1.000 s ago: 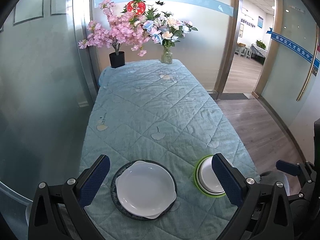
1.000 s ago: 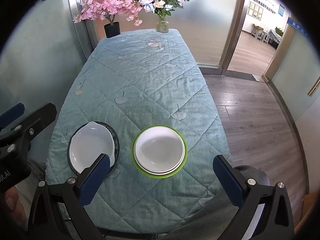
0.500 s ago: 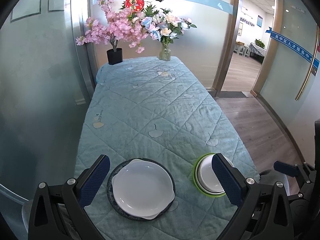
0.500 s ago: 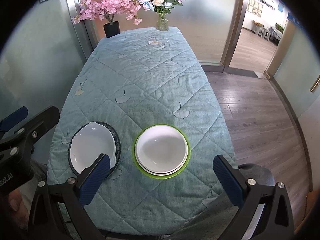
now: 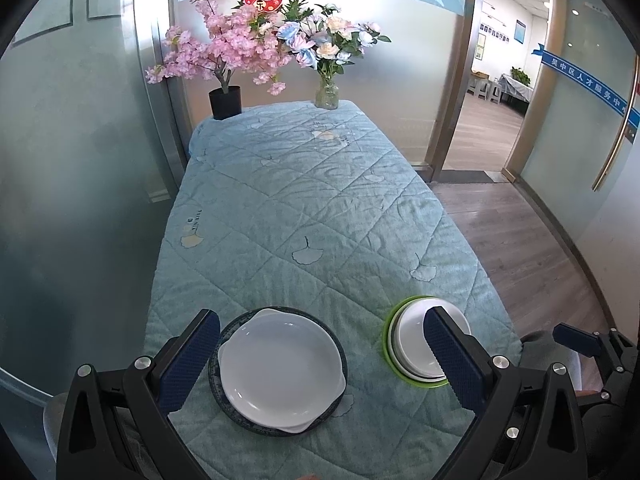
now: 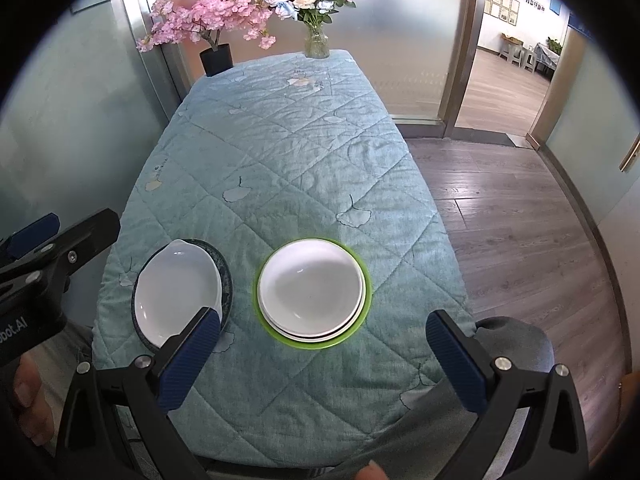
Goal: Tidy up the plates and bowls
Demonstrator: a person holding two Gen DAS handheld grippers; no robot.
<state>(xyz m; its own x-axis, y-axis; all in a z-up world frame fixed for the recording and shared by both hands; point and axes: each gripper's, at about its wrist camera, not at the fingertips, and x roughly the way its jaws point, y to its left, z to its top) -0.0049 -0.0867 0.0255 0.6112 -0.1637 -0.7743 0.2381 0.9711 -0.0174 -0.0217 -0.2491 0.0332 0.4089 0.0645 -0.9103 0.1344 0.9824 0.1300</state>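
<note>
A white handled dish (image 5: 280, 364) sits on a dark blue plate (image 5: 340, 360) at the near left of the table; both show in the right wrist view, dish (image 6: 176, 292) and plate (image 6: 227, 280). Stacked white bowls (image 6: 311, 288) rest on a green plate (image 6: 366, 308) at the near right, also seen in the left wrist view (image 5: 412, 336). My left gripper (image 5: 322, 360) is open and empty above the white dish. My right gripper (image 6: 322, 360) is open and empty, just nearer than the bowls.
The table wears a teal quilted cloth (image 6: 288, 152). A pink blossom tree in a black pot (image 5: 225, 100) and a glass vase of flowers (image 5: 327, 94) stand at the far end. Glass walls run along the left; wood floor and a doorway lie to the right.
Both grippers have drawn back and up a little, so the dishes sit slightly lower and farther in view. Nothing on the table moved.
</note>
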